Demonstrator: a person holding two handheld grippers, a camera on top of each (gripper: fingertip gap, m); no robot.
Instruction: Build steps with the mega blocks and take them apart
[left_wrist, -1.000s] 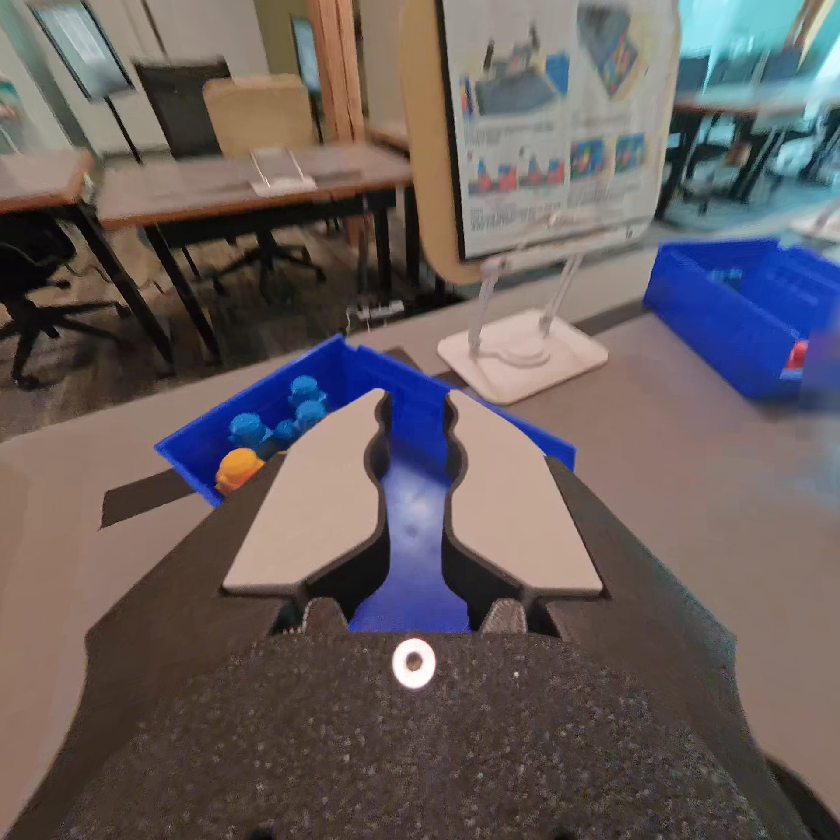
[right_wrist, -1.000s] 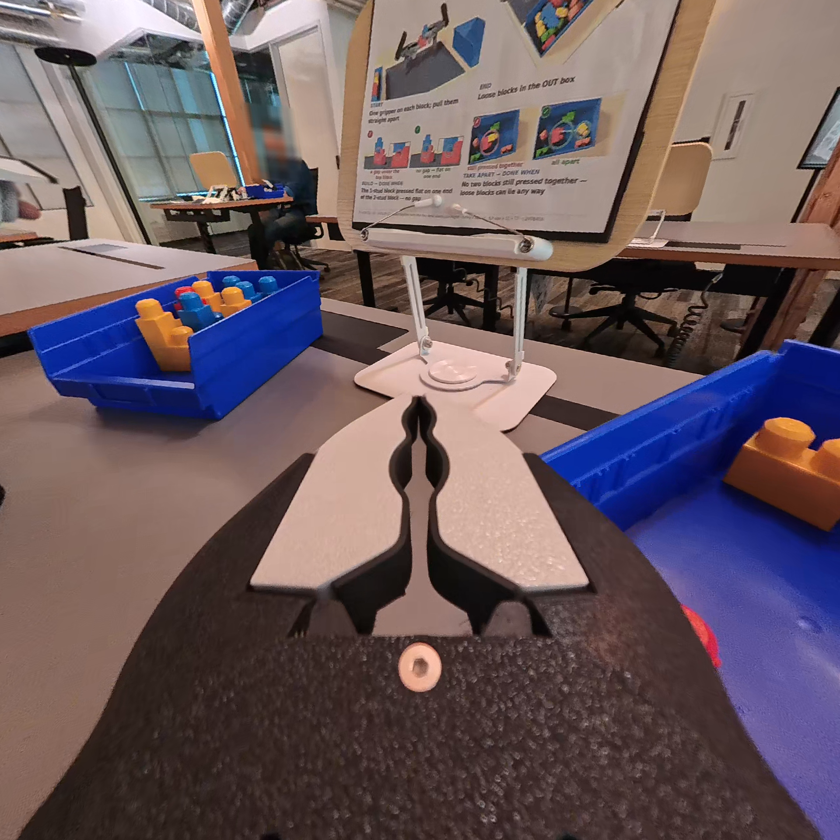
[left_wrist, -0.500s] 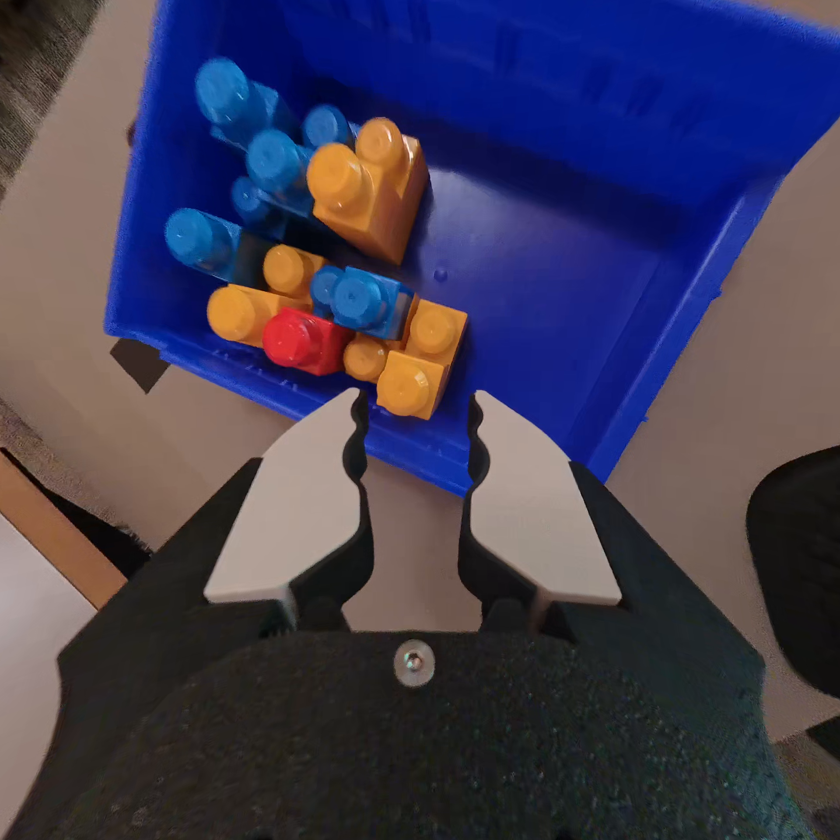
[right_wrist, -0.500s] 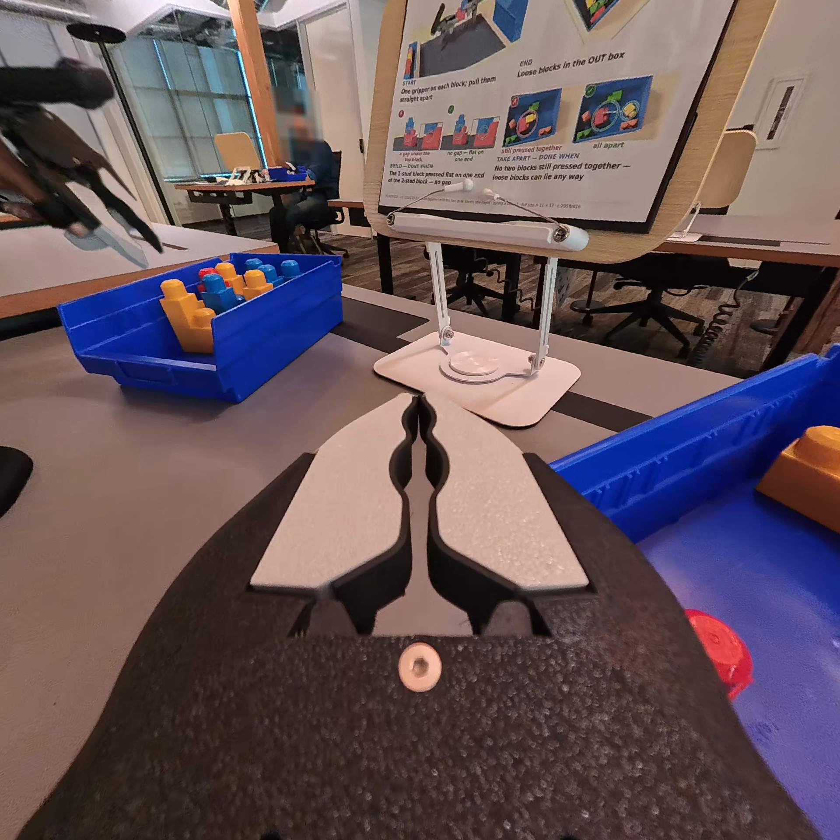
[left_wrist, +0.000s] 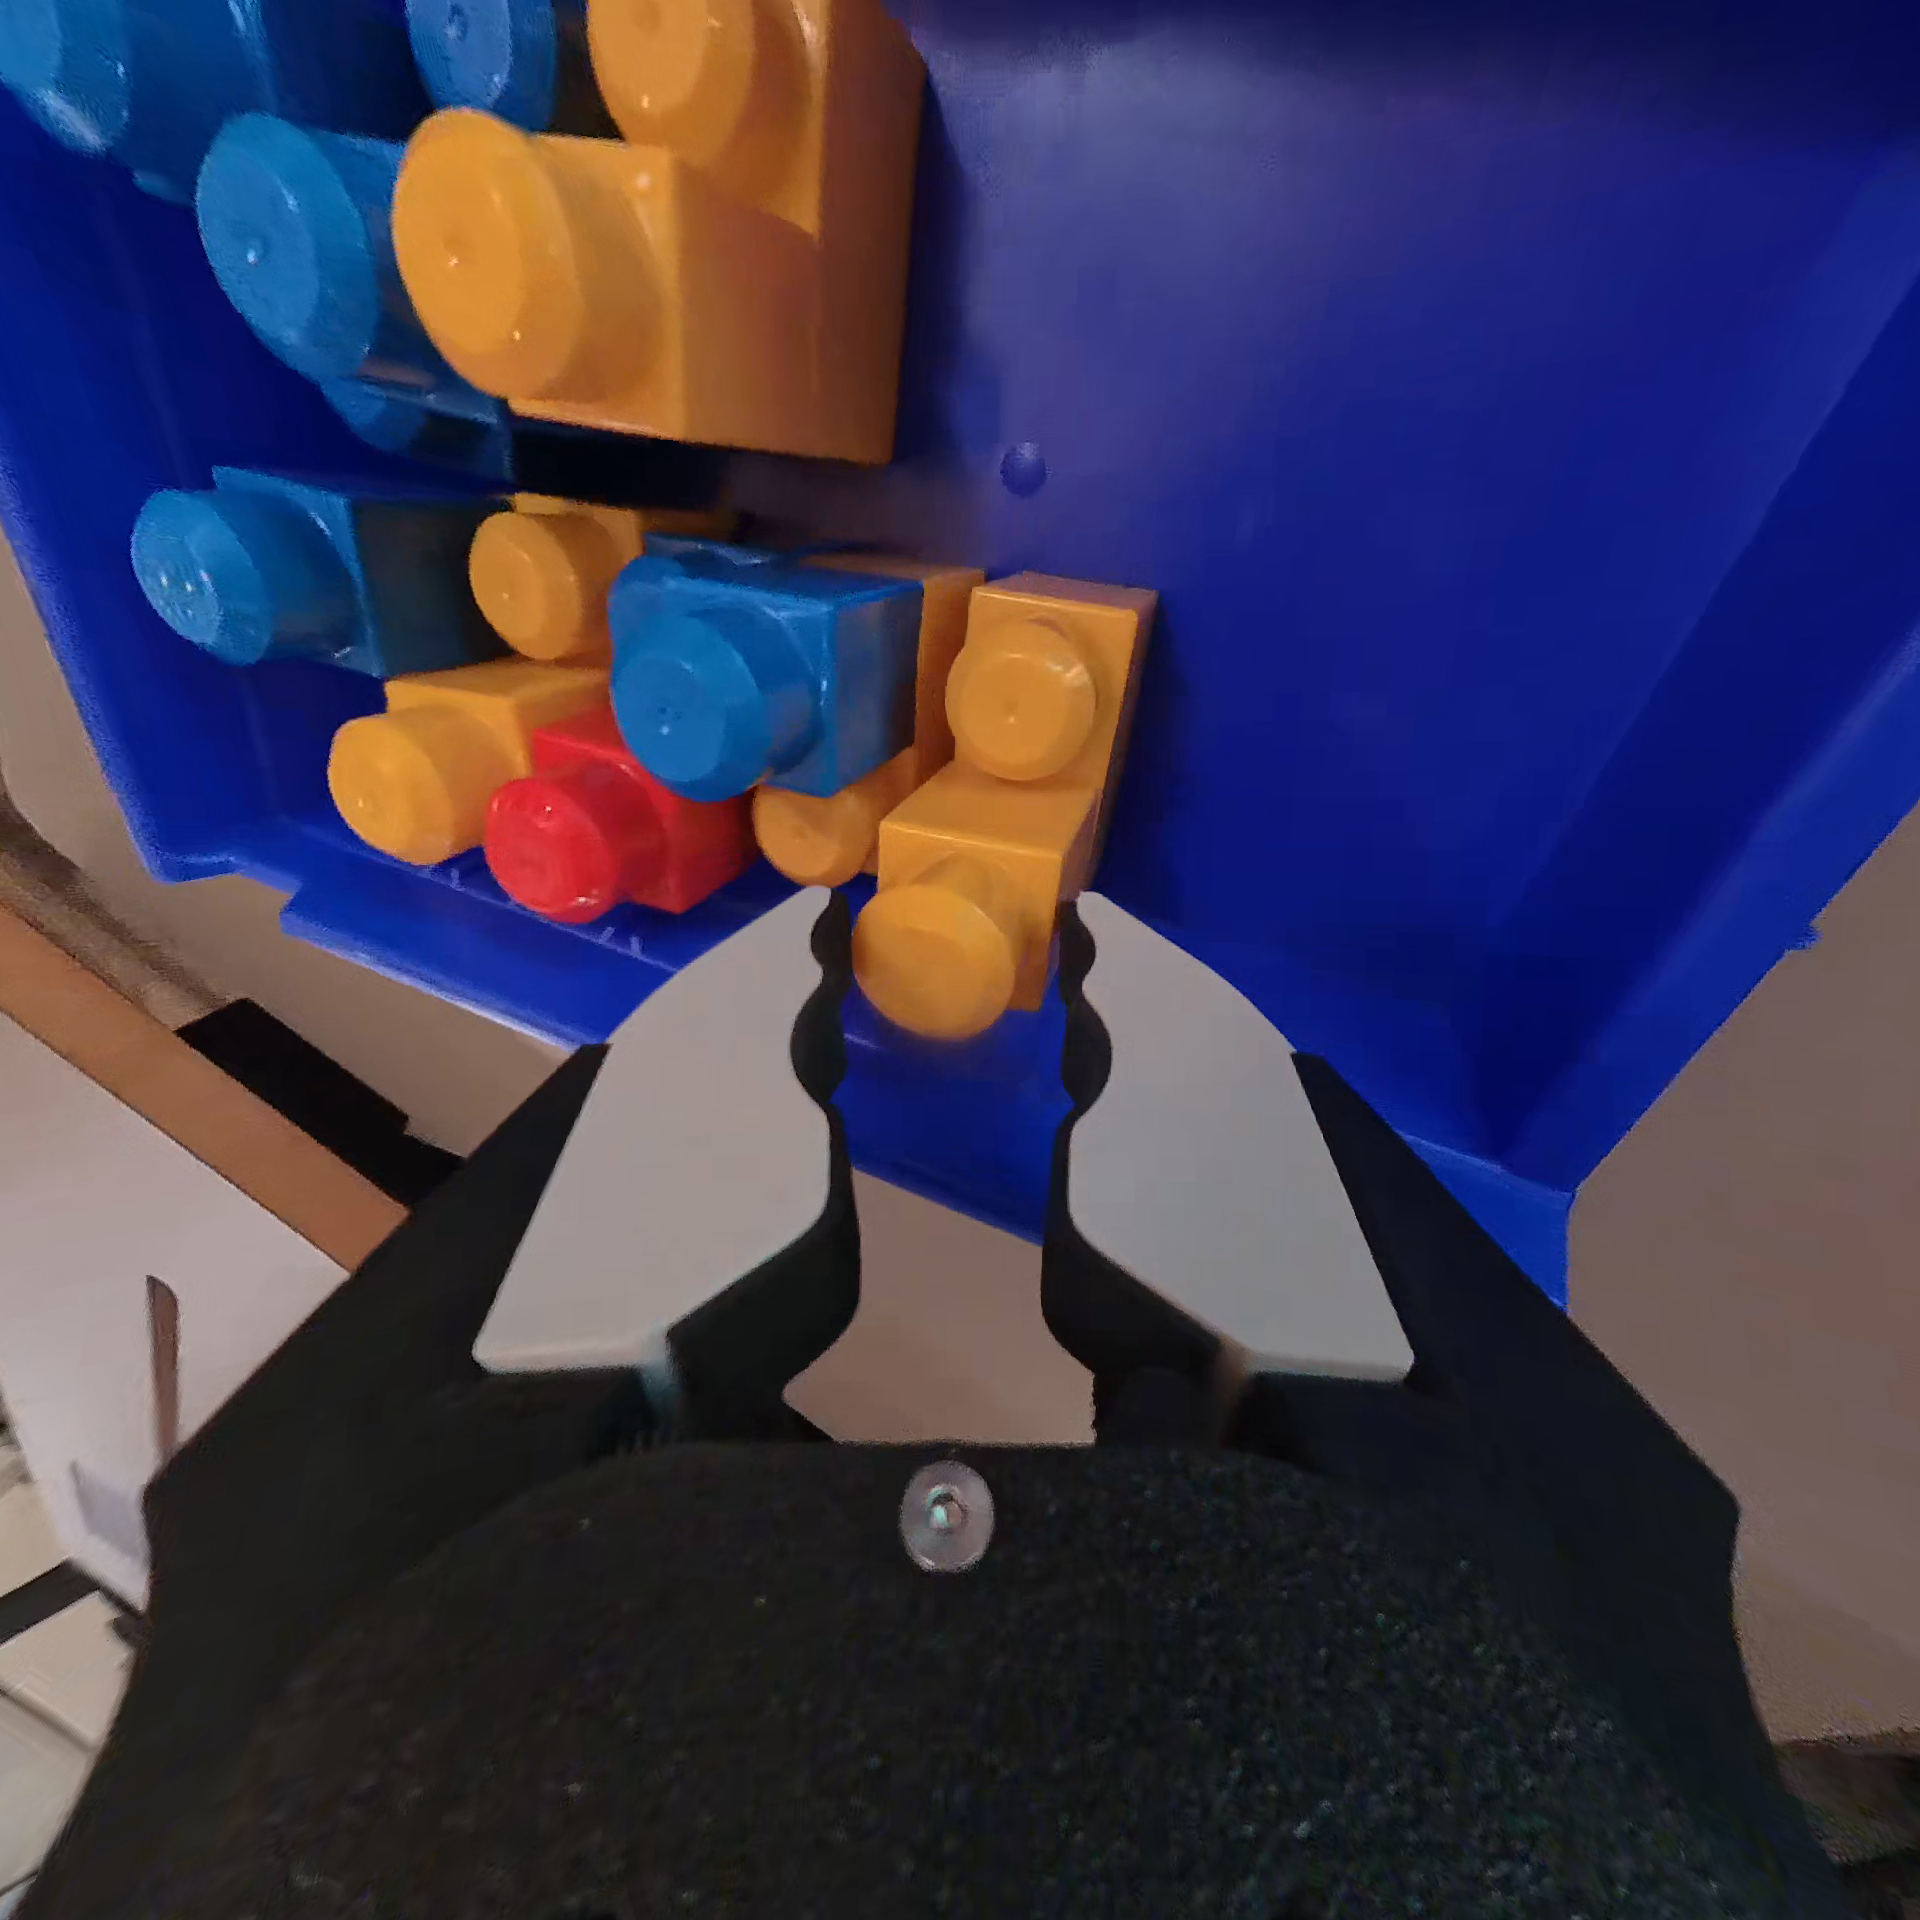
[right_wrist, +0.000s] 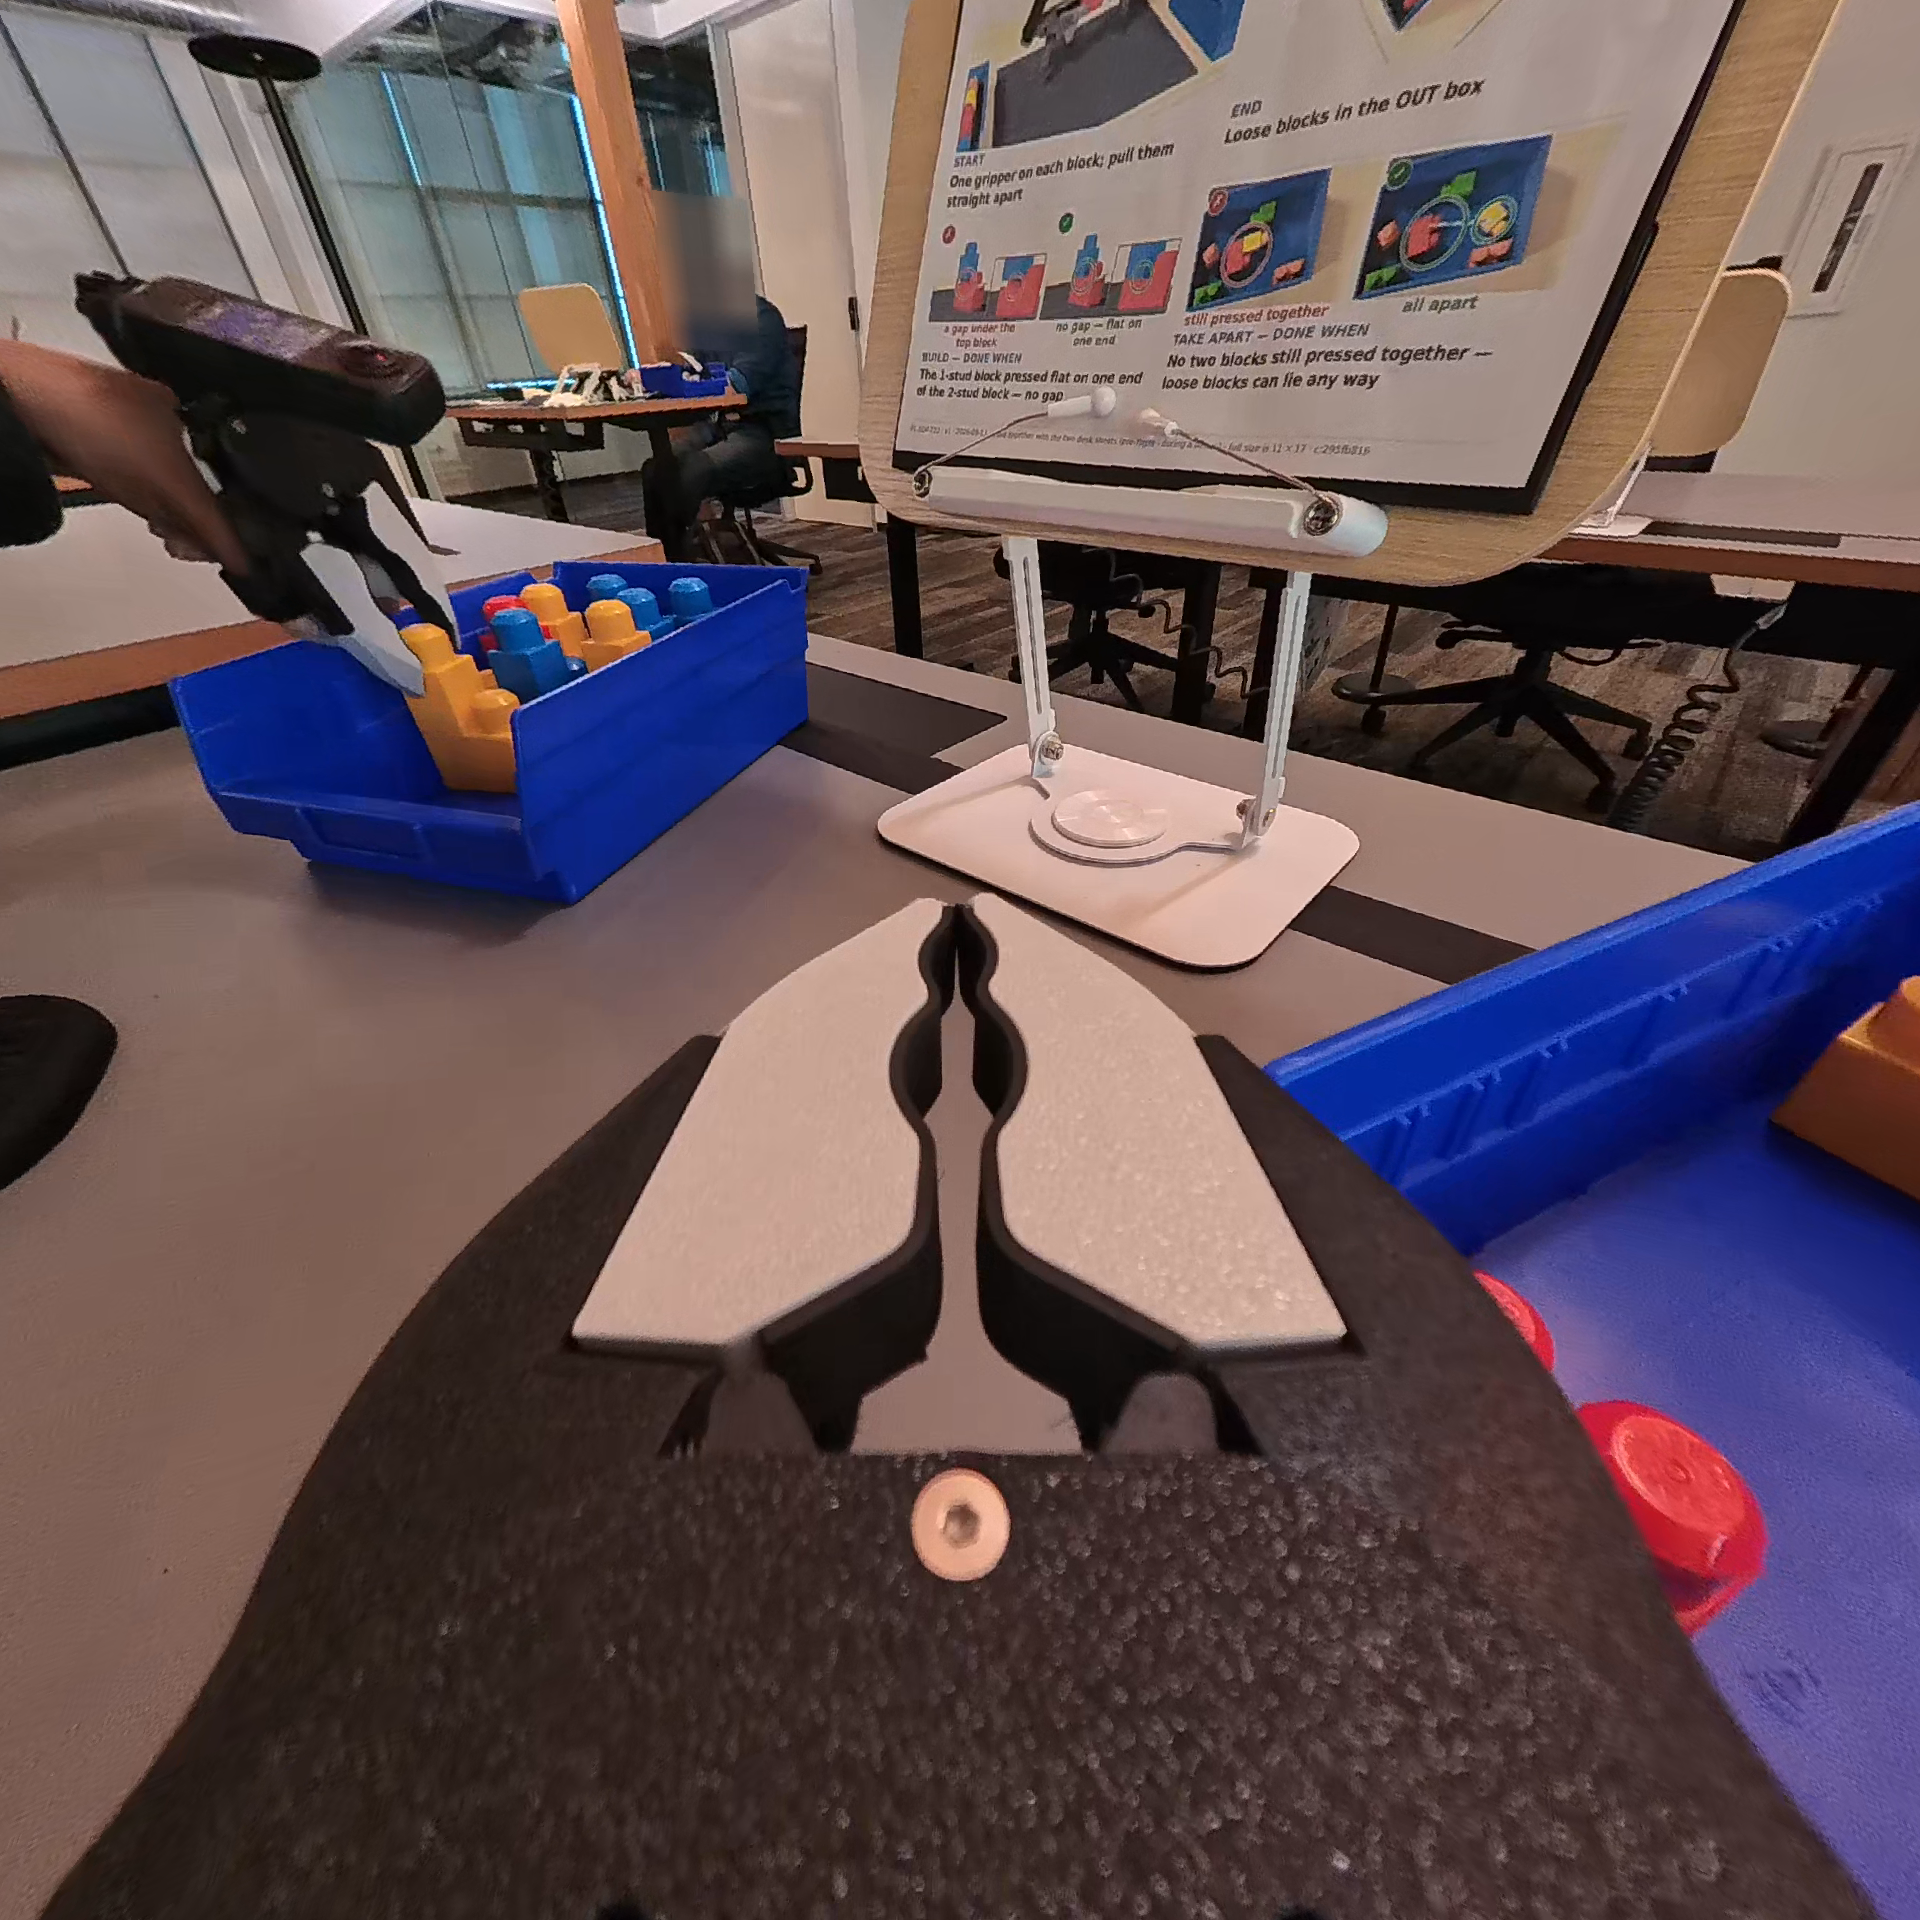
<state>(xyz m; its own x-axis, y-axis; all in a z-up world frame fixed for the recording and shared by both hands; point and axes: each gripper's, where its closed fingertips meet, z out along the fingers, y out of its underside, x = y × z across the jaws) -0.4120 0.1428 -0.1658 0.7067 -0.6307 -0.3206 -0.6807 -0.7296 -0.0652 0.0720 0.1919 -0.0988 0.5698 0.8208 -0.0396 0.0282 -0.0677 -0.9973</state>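
Note:
In the left wrist view a blue bin (left_wrist: 1455, 520) holds orange, blue and red mega blocks. My left gripper (left_wrist: 951, 914) is open and points down into it. Its fingertips stand on either side of the near stud of an orange stepped block (left_wrist: 997, 831). A blue one-stud block (left_wrist: 748, 686) and a red one-stud block (left_wrist: 613, 821) lie just left of it. The right wrist view shows this gripper (right_wrist: 395, 665) held by a hand at that bin (right_wrist: 623, 790). My right gripper (right_wrist: 954, 914) is shut and empty above the grey table.
A second blue bin (right_wrist: 1558, 1049) beside my right gripper holds an orange block (right_wrist: 1849, 1101) and a red block (right_wrist: 1673, 1496). A white stand (right_wrist: 1122, 842) with an instruction board is at the table's far edge. A black object (right_wrist: 31, 1070) lies at the left. Left tips to right tips: about 50 cm. The right gripper is farther from the black object (right_wrist: 31, 1070), some 35 cm, than the left, some 25 cm.
My left gripper has tipped down over the bin, come close to the blocks and opened wider around the orange stepped block. My right gripper has stayed shut and hardly moved.

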